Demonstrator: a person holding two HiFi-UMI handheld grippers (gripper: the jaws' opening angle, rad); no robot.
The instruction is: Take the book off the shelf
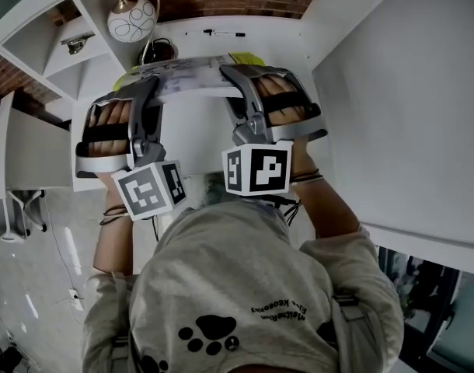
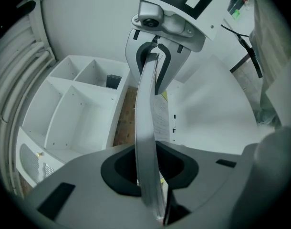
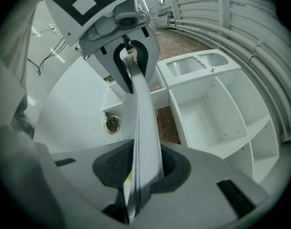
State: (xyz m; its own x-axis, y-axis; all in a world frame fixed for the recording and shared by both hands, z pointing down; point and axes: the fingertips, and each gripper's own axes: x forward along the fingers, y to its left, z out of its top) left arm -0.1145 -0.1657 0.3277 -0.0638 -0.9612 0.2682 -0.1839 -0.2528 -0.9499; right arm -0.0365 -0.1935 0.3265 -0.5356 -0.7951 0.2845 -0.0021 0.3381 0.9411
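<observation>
Head view: left tool (image 1: 136, 89) and right tool (image 1: 238, 74) each clamp the book (image 1: 192, 80).

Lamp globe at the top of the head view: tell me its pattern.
The lamp globe is white with thin dark looping lines; the head view shows it best.
</observation>
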